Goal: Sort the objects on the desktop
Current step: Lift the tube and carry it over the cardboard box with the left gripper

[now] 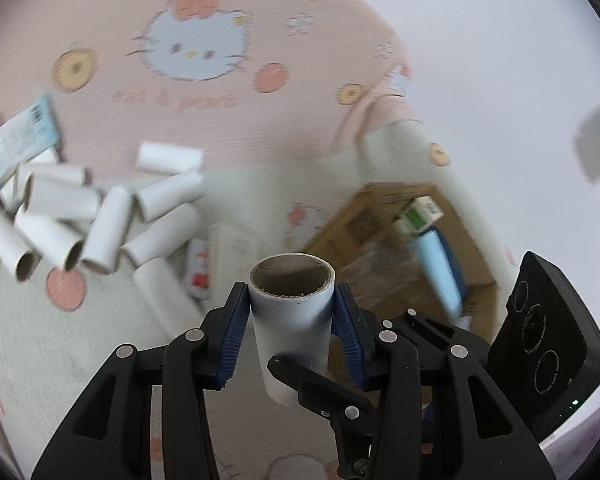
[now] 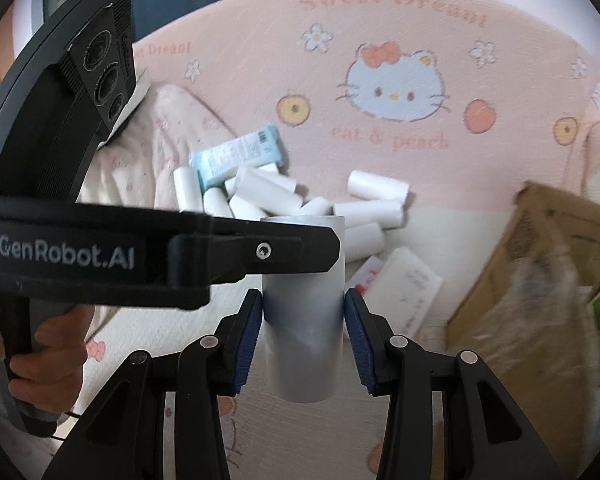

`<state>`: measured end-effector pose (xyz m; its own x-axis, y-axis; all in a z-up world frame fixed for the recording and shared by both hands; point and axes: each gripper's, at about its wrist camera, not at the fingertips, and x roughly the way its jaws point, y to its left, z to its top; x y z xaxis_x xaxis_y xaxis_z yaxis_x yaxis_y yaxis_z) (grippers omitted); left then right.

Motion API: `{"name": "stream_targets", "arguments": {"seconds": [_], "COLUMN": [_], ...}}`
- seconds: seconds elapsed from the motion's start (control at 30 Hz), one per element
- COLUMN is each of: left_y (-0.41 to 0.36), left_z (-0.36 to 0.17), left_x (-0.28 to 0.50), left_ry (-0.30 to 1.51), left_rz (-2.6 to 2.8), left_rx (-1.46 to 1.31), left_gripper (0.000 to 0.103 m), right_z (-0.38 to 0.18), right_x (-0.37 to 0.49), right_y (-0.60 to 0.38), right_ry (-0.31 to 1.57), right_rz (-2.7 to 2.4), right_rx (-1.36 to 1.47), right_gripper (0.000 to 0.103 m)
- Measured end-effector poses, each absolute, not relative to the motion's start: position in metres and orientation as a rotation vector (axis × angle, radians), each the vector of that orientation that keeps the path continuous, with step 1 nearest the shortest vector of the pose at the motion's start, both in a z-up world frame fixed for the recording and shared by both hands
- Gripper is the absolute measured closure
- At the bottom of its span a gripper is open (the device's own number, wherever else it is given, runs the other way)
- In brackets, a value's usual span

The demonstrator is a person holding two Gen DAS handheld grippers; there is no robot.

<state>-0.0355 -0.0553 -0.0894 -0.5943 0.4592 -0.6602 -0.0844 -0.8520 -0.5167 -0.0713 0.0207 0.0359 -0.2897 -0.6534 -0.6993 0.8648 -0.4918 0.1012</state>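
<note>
One white cardboard tube [image 1: 290, 320] is gripped by both grippers at once, above the pink cartoon-cat blanket. My left gripper [image 1: 292, 300] is shut on the tube, whose open end faces the camera. My right gripper [image 2: 303, 312] is shut on the same tube [image 2: 304, 344] lower down, and the left gripper's black body [image 2: 140, 256] crosses in front of the tube's upper part. A pile of several white tubes [image 1: 80, 220] lies on the blanket; it also shows in the right wrist view [image 2: 300, 200].
A brown cardboard box [image 1: 400, 256] holding a green-and-white pack and a blue item sits to the right, also in the right wrist view [image 2: 540, 280]. A light blue packet [image 2: 236, 156] lies on the tube pile. A white paper packet [image 2: 400, 288] lies near the box.
</note>
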Motion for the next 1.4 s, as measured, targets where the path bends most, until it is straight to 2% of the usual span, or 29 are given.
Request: {"name": "stream_targets", "arguments": {"seconds": [0.27,0.43,0.8,1.07,1.4], "left_y": [-0.019,-0.006,0.007,0.057,0.100], "left_z": [-0.023,-0.004,-0.004,0.005,-0.011], "left_x": [-0.057,-0.072,-0.108,-0.140,-0.176], "left_ry": [-0.408,-0.356,-0.454,-0.384,-0.282], "left_rz": [2.462,2.439,2.277,2.170,2.071], "left_rx": [-1.034,-0.999,-1.066,-1.105,-1.215], "left_gripper": [0.056,0.056,0.056,0.056,0.056], "right_z": [0.090,0.108,0.119,0.133,0.124], "right_x": [-0.097,-0.111,-0.144,-0.178,-0.218], "right_y": [0.044,0.041,0.048,0.075,0.109], "right_ry": [0.279,0.335,0.458,0.560,0.476], "right_rz": [-2.006,-2.031,-1.986,-1.991,-2.003], "right_rx": [0.786,0.765,0.839,0.923,1.065], "right_gripper": [0.063,0.063,0.063,0.063,0.063]}}
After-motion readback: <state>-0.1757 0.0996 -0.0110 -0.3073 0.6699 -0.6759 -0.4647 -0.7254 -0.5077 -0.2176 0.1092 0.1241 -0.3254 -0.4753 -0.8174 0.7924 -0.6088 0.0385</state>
